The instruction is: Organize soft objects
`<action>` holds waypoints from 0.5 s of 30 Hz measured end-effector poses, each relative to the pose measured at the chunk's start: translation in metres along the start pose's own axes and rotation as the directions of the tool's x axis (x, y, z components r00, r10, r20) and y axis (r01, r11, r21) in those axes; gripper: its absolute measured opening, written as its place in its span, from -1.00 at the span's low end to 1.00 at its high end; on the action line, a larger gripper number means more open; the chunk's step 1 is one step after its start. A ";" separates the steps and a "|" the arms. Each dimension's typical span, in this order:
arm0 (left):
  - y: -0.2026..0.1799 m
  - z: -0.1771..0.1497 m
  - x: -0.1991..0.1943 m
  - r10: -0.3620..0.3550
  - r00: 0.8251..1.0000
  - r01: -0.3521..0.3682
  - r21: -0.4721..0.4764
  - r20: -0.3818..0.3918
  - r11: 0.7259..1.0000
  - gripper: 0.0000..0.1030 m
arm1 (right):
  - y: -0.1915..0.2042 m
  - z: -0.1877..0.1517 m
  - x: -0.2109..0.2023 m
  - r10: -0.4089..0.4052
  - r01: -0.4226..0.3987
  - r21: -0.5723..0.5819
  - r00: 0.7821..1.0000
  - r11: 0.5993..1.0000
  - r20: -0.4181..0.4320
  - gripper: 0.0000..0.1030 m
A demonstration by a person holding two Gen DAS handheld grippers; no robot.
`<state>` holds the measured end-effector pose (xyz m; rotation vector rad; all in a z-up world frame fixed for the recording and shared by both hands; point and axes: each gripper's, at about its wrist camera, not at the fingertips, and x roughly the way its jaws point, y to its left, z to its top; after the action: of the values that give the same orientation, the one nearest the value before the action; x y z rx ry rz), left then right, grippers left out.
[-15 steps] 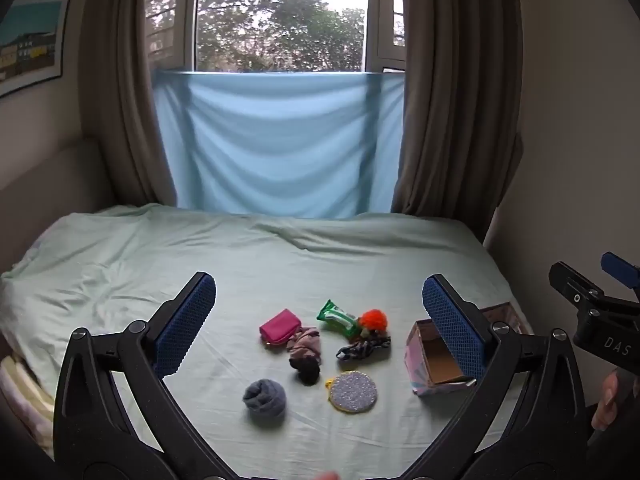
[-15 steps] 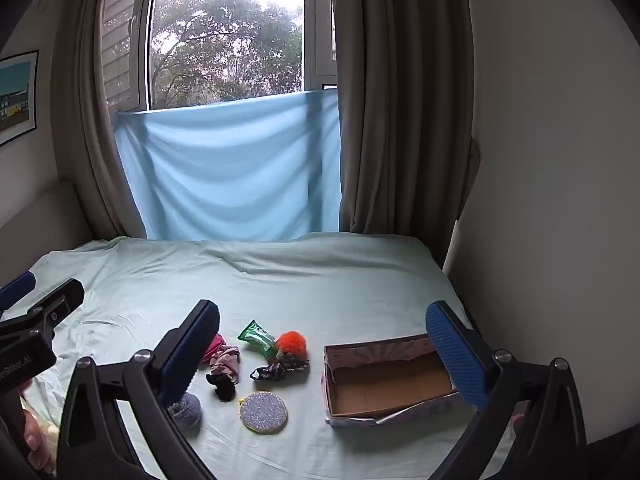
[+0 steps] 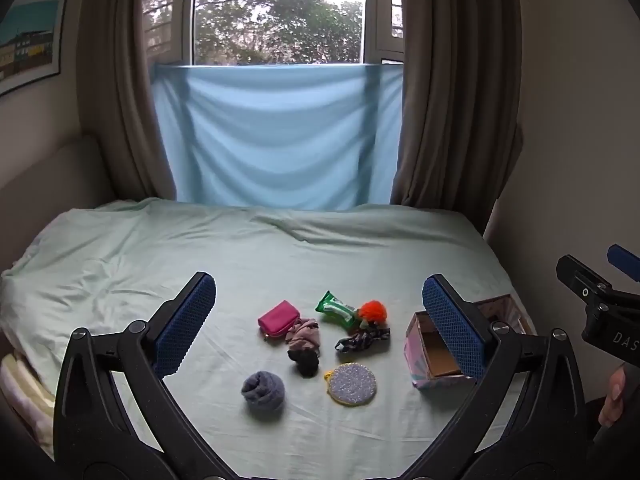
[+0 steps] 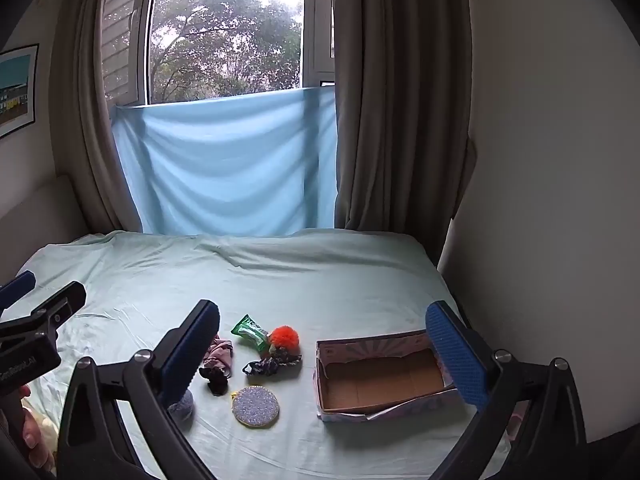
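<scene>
Nothing moved since earlier. Left claw (image 3: 319, 320), right claw (image 4: 322, 354): wide open, empty. Risk: soft blue sock ball (image 3: 263, 391) slipping, missing cardboard box (image 4: 380, 376).

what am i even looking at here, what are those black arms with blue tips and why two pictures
These are two hand-held tongs, one in each of a person's hands, each carrying its own wide-angle camera that looks out along its fingers. One picture comes from the left tongs, the other from the right tongs. Both are wide open and hold nothing.

Below them is a bed with a pale green sheet. On it lie a pink pouch, a green packet, an orange pompom, a bunched pink and dark cloth, a dark patterned scrunchie, a grey rolled sock and a round glittery pad. An open, empty cardboard box sits to the right.
</scene>
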<state>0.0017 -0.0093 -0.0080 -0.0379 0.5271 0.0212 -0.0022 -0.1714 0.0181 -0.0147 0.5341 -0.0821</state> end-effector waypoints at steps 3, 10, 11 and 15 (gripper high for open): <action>0.001 -0.001 -0.001 0.000 1.000 0.000 -0.002 0.000 1.000 0.99 | -0.001 -0.001 0.000 0.008 -0.008 -0.001 1.000 1.000 0.003 0.99; -0.003 -0.002 0.001 0.016 1.000 -0.016 -0.005 -0.004 1.000 0.99 | -0.006 -0.003 0.004 0.036 -0.036 0.002 0.999 0.999 0.005 0.99; -0.004 -0.003 0.002 0.018 1.000 -0.018 -0.005 -0.004 1.000 0.99 | -0.006 -0.003 0.004 0.038 -0.038 0.002 0.999 0.999 0.005 0.99; -0.007 -0.005 0.004 0.022 1.000 -0.022 0.000 -0.004 1.000 0.99 | -0.006 -0.002 0.005 0.045 -0.045 -0.001 0.999 0.999 0.009 0.99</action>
<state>0.0026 -0.0163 -0.0135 -0.0324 0.5318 0.0430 0.0008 -0.1779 0.0136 -0.0034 0.5251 -0.0381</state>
